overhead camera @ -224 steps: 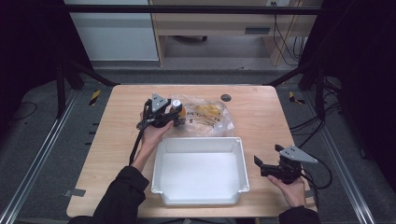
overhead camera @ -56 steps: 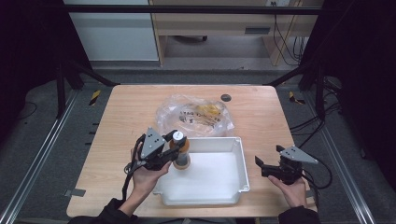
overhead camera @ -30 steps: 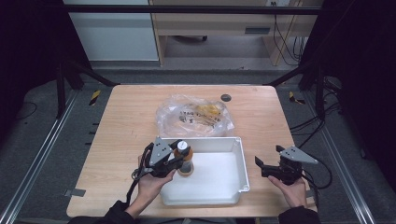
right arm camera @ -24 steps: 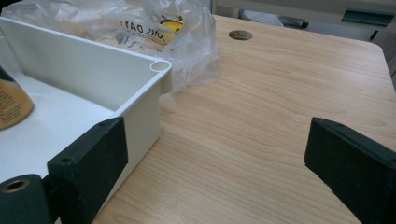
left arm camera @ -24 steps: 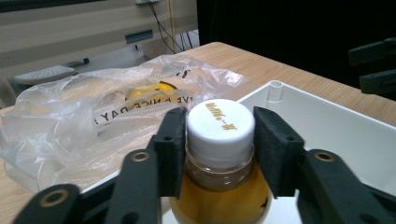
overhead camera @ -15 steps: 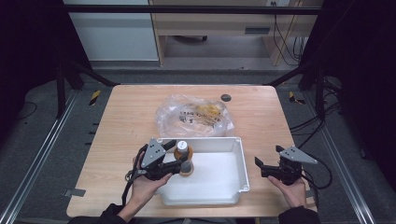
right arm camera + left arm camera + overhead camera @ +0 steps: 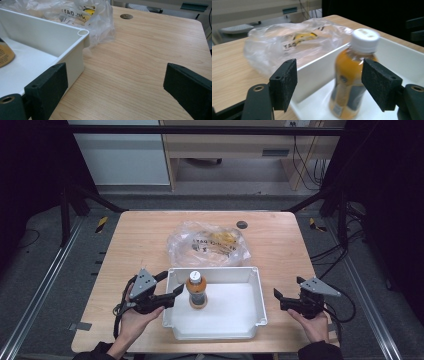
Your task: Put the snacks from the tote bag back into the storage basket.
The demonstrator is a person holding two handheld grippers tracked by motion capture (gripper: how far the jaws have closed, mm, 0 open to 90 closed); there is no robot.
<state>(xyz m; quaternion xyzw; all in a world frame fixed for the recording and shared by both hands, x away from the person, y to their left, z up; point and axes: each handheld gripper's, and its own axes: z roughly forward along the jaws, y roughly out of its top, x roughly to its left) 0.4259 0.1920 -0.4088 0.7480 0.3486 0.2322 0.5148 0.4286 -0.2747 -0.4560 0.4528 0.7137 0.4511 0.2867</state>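
2 claws work at a wooden table (image 7: 135,245). The left claw (image 7: 167,290) sits at the left wall of a white bin (image 7: 256,292), and its jaws have just been opening. They now stand wide apart and released, with an orange-filled bottle (image 7: 196,290) between them but pressed by neither pad. In the left gripper view the left claw (image 7: 329,85) has 1 pad on the outer side of the bin (image 7: 317,72) wall and the other inside it, to the far side of the bottle (image 7: 353,75). A small gap shows between that pad and the bottle's side.

The bottle stands upright on the bin floor, near the bin's left wall and toward its far edge. It has a white cap and a dark label low on its body; the label's print is too blurred to read.

The right claw (image 7: 277,298) rests on the table just outside the bin's right wall, held by a hand (image 7: 315,325) at the table's near edge. In the right gripper view the right claw (image 7: 115,85) is spread wide with bare table (image 7: 140,50) between the pads, and the bin (image 7: 82,33) corner lies just beside 1 pad.

Behind the bin lies a crumpled clear plastic bag (image 7: 207,245) with yellow contents and dark lettering, touching or almost touching the bin's far rim. 1 small dark round fitting (image 7: 242,224) sits in the tabletop farther back, near the bag.
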